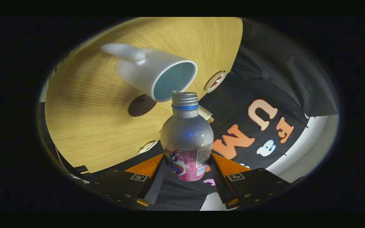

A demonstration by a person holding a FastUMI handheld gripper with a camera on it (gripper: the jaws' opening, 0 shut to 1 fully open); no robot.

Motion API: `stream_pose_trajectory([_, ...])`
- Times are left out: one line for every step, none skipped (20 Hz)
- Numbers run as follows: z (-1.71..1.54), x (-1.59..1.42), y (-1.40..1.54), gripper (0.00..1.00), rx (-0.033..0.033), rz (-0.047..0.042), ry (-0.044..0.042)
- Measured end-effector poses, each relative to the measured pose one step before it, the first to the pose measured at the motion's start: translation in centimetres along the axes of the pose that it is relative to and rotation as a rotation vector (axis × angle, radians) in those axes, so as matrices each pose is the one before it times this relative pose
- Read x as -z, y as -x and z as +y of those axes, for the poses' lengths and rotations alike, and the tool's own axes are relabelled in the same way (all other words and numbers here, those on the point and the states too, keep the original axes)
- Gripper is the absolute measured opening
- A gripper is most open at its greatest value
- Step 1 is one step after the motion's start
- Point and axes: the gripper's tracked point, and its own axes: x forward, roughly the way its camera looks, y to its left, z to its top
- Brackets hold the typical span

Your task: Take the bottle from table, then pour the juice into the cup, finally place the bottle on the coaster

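One silver bottle (186,136), uncapped with a pink label, is clamped between both fingers (157,180), its mouth at one white cup's (157,74) rim at twelve o'clock; one dark coaster (142,105) lies on the table (84,126).

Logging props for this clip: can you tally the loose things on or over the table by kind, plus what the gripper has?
Bottle: 1, capless, clamped between both fingers of the gripper, its mouth at the cup's rim
Cup: 1, white with a blue inside, on the table
Dark round coaster: 1, beside the cup
Total: 3
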Motion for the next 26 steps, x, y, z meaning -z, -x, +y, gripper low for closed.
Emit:
stream_pose_trajectory([-0.023,0.059,-0.131,0.75,-0.00110,0.00147,0.00207])
stream_pose_trajectory([-0.072,-0.039,-0.064,0.75,-0.00059,0.00090,0.00320])
stream_pose_trajectory([-0.060,-0.002,0.072,0.75,-0.00068,-0.00046,0.00479])
stream_pose_trajectory([0.048,0.044,0.025,0.75,-0.00033,0.00223,0.00645])
stream_pose_trajectory([0.117,0.001,-0.015,0.75,-0.00112,0.00161,0.00764])
stream_pose_trajectory([0.037,0.007,0.120,0.75,0.00149,0.00100,0.01082])
stream_pose_trajectory([-0.300,-0.177,0.010,0.75,0.01114,0.00016,0.01280])
stream_pose_trajectory([-0.078,-0.090,0.147,0.75,0.00376,-0.00241,0.00456])
stream_pose_trajectory([0.049,-0.003,-0.056,0.75,-0.00184,-0.00330,-0.00304])
stream_pose_trajectory([-0.057,-0.100,-0.010,0.75,0.00002,-0.00412,-0.00436])
stream_pose_trajectory([-0.017,-0.063,0.166,0.75,-0.00022,-0.00306,-0.00140])
stream_pose_trajectory([0.026,0.043,0.067,0.75,-0.00285,-0.00055,-0.00173])
stream_pose_trajectory([-0.023,-0.088,-0.060,0.75,-0.00011,-0.00326,-0.00523])
stream_pose_trajectory([0.169,0.019,-0.073,0.75,-0.00626,-0.00196,-0.01184])
stream_pose_trajectory([0.067,0.087,-0.053,0.75,-0.00828,-0.00105,-0.01534])
stream_pose_trajectory([0.202,0.013,-0.031,0.75,-0.01110,-0.00163,-0.01716])
stream_pose_trajectory([0.060,0.022,-0.017,0.75,-0.01017,-0.00211,-0.01539])
stream_pose_trajectory([0.046,0.160,-0.062,0.75,-0.00651,0.00471,-0.01465])
stream_pose_trajectory([-0.035,0.033,-0.047,0.75,-0.00006,-0.00314,-0.01868])
stream_pose_trajectory([0.234,0.181,0.007,0.75,-0.00531,0.00220,-0.02793])
stream_pose_trajectory([0.192,0.174,-0.066,0.75,-0.00286,0.00468,-0.03461])
stream_pose_trajectory([0.069,0.139,0.129,0.75,0.00057,0.00624,-0.03097])
stream_pose_trajectory([0.269,0.276,0.191,0.75,-0.00048,0.00750,-0.03693])
stream_pose_trajectory([0.106,0.267,0.091,0.75,-0.00577,0.00094,-0.04214])
stream_pose_trajectory([0.275,0.211,-0.077,0.75,-0.00668,0.00048,-0.04818])
stream_pose_trajectory([-0.013,0.248,0.341,0.75,0.00203,0.00267,-0.04219])
